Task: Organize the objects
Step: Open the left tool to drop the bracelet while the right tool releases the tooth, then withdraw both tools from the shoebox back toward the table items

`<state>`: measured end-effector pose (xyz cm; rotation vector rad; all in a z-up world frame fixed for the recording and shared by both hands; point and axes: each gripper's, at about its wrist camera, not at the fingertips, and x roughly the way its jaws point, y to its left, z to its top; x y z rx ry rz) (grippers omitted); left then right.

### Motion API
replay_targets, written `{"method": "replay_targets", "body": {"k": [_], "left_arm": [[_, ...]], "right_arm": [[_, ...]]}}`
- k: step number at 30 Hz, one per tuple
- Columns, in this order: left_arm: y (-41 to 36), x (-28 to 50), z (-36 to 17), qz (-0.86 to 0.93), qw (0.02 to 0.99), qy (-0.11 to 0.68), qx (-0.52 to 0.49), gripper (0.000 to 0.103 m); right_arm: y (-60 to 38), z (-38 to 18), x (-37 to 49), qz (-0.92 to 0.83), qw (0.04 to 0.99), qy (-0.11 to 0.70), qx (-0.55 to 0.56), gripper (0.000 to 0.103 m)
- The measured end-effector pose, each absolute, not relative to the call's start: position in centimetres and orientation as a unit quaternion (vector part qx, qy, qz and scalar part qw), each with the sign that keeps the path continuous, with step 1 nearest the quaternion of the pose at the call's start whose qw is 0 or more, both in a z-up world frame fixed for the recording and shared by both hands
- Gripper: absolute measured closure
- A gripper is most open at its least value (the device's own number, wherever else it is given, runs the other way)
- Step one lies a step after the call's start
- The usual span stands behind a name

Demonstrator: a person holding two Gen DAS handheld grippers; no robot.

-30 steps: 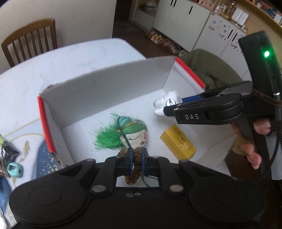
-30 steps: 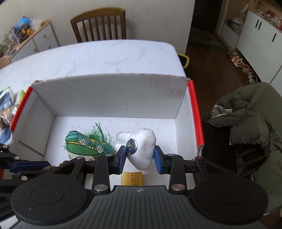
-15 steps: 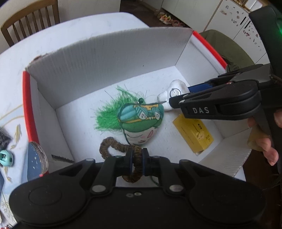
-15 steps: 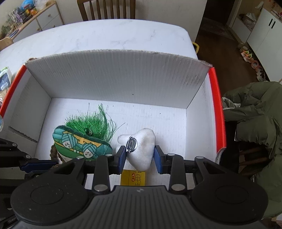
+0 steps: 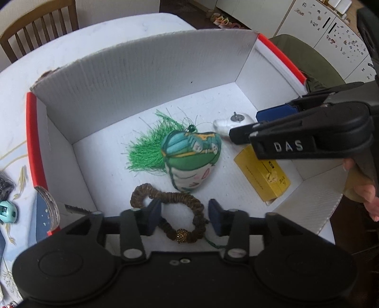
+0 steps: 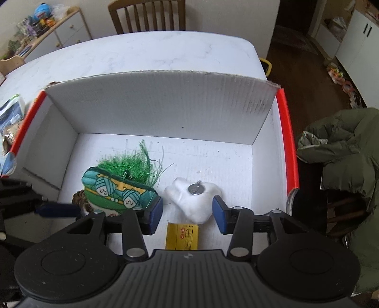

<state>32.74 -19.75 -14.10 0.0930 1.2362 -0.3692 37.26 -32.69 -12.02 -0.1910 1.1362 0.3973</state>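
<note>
The left gripper (image 5: 184, 216) has its jaws spread about a brown beaded bracelet (image 5: 170, 210) on the box (image 5: 146, 78) floor; the right gripper (image 6: 187, 214), jaws likewise spread, straddles a white plush (image 6: 195, 202); a green tasselled doll (image 5: 187, 158) lies between, a yellow packet (image 5: 263, 176) nearby.

White marbled counter (image 6: 151, 54); wooden slat-back chair (image 6: 146, 14) behind it against a pale wall; white cabinets (image 6: 357, 45) right; dark wood floor (image 6: 300, 59); olive jacket (image 6: 348, 147) draped nearby.
</note>
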Motion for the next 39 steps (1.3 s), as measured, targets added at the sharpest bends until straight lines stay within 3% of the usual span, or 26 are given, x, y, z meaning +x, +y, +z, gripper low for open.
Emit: {"method": "replay_targets", "body": {"k": [6, 14, 16, 29, 39], "left_arm": [[-19.4, 32.1, -12.8, -0.173, 0.810, 0.559, 0.036, 0.052], [-18.5, 30.4, -10.0, -0.186, 0.832, 0.522, 0.018, 0.043], [-18.2, 29.8, -9.1, -0.189, 0.839, 0.510, 0.014, 0.041], [-13.9, 25.6, -3.8, -0.203, 0.871, 0.448, -0.001, 0.022], [-7.8, 23.5, -2.4, -0.182, 0.884, 0.430, -0.020, 0.014]], "right_arm": [[-33.6, -9.8, 35.8, 0.195, 0.832, 0.514, -0.075, 0.048], [-34.0, -6.6, 33.0, 0.204, 0.849, 0.484, -0.064, 0.046], [-34.1, -5.8, 32.2, 0.207, 0.853, 0.475, -0.063, 0.040], [-31.5, -1.0, 27.0, 0.232, 0.871, 0.432, -0.038, 0.036], [-27.4, 0.7, 23.5, 0.251, 0.878, 0.407, -0.019, 0.033]]}}
